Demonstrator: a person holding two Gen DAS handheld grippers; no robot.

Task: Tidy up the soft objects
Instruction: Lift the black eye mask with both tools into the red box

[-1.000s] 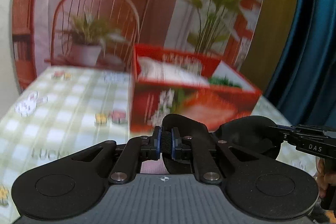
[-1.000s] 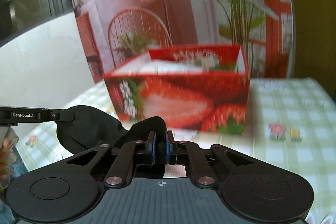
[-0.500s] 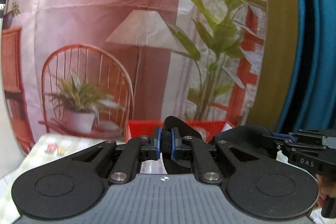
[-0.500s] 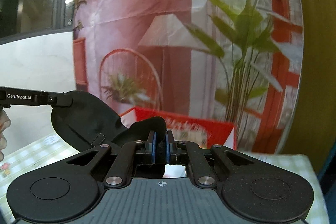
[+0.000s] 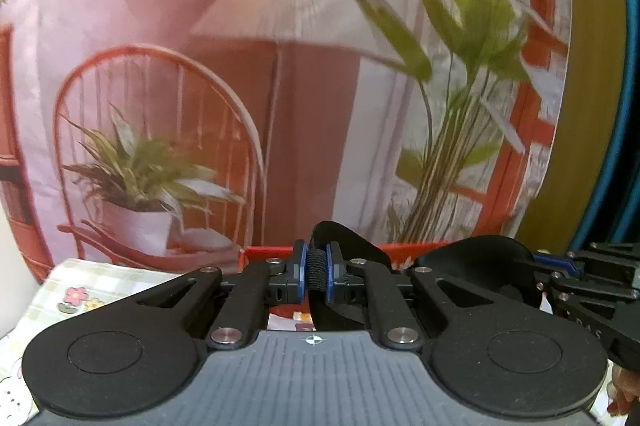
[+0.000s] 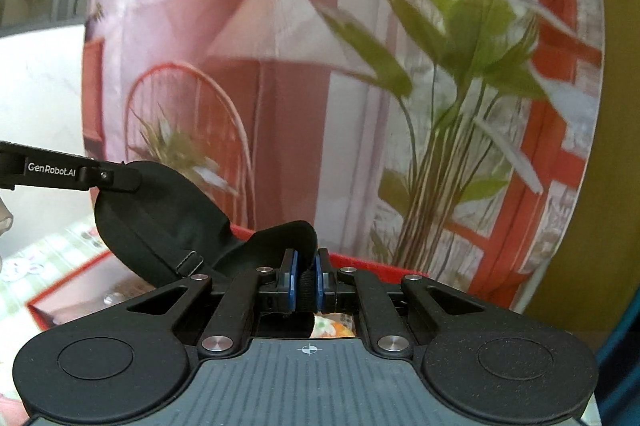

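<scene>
A black soft eye mask (image 6: 160, 222) hangs stretched between my two grippers, above a red strawberry-print box (image 6: 68, 302). My left gripper (image 5: 317, 272) is shut on the mask's black elastic strap, with one mask lobe (image 5: 480, 266) out to its right. My right gripper (image 6: 306, 280) is shut on the other end of the mask. In the right wrist view the left gripper's fingers (image 6: 108, 176) reach in from the left and pinch the mask's far lobe. The box's red rim (image 5: 412, 248) shows just behind the left fingers.
A printed backdrop with a lamp, chair and plants (image 5: 280, 66) stands right behind the box. A green checked tablecloth (image 5: 80, 290) covers the table at lower left. A blue curtain (image 5: 624, 106) hangs at the right edge.
Both grippers have risen and tilted up with the mask, so the box has dropped to the bottom of both views and the backdrop fills them. Both grips have held.
</scene>
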